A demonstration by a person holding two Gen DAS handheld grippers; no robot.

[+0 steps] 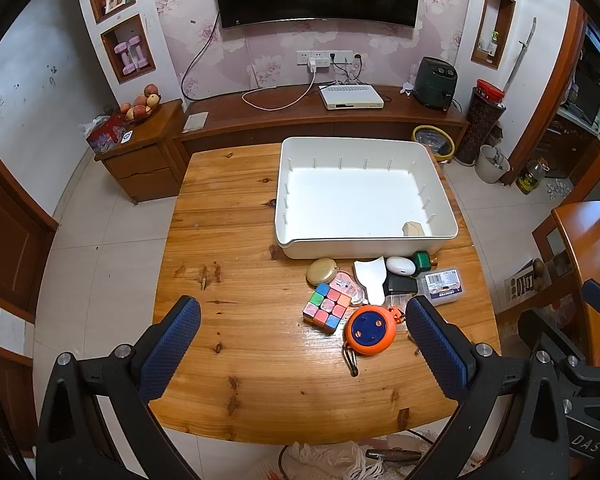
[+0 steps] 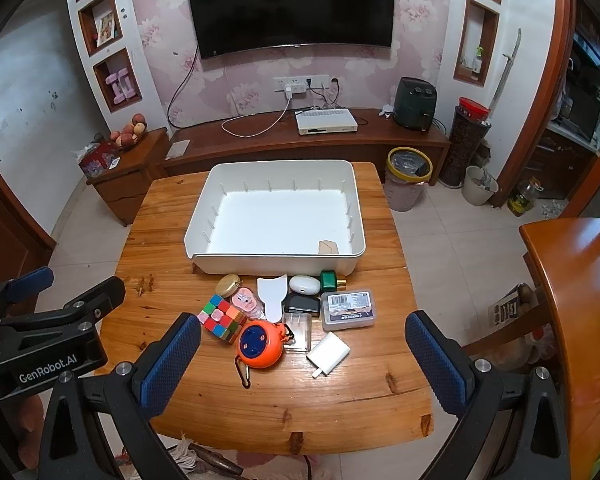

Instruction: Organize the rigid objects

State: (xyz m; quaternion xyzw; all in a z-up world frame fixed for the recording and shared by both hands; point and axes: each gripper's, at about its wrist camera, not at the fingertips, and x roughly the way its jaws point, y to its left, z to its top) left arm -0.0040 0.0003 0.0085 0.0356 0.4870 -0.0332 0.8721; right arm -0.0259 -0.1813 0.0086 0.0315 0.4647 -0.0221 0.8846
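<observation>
A white bin (image 1: 292, 200) (image 2: 204, 236) stands on the wooden table (image 1: 228, 360) (image 2: 260, 408) with one tan block (image 1: 413, 229) (image 2: 327, 247) in its near right corner. In front of it lie a colour cube (image 1: 327, 307) (image 2: 221, 317), an orange round reel (image 1: 370, 330) (image 2: 259, 343), a gold tin (image 1: 321, 271) (image 2: 228, 285), a white charger (image 2: 329, 353), a clear labelled box (image 1: 444, 285) (image 2: 348, 309) and a green bottle (image 1: 422, 262) (image 2: 329, 279). My left gripper (image 1: 302, 354) and right gripper (image 2: 302, 364) are both open and empty, held above the table's near edge.
A white scoop (image 2: 274, 296), a white oval case (image 2: 304, 284) and a black case (image 2: 302, 305) lie among the pile. A bin with a yellow rim (image 2: 408, 176) stands past the table's far right corner. Another wooden table (image 2: 580, 300) is at right.
</observation>
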